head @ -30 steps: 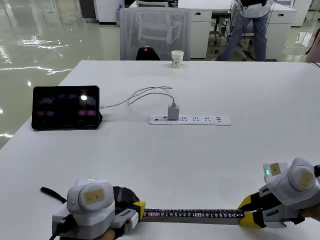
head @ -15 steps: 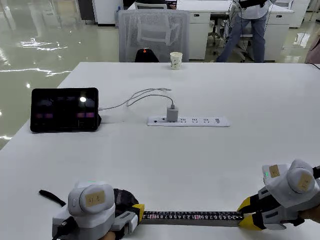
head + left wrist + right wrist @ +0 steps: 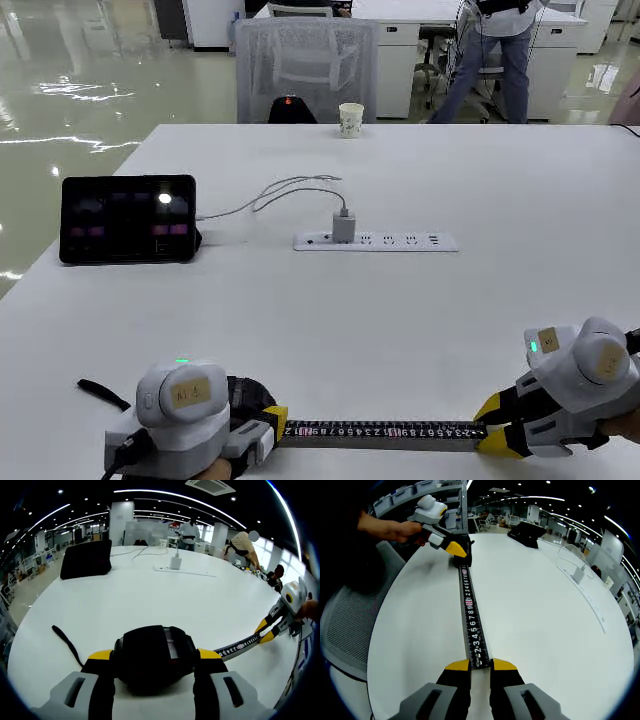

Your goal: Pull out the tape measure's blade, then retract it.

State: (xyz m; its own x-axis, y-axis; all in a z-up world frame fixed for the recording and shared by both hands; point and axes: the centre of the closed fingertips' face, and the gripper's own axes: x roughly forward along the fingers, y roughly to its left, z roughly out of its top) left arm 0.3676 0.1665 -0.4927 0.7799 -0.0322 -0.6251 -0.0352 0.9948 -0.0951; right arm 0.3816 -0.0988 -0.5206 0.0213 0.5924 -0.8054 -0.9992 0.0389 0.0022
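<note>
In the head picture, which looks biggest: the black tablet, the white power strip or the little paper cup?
1. Tablet: covers the most picture.
2. Power strip: a bit longer, but much thinner.
3. Paper cup: smallest, though it stands farthest from the camera, which shrinks it.

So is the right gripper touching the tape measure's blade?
Touching. The right gripper view shows the right gripper with its yellow jaws pinching the end of the blade.
</note>
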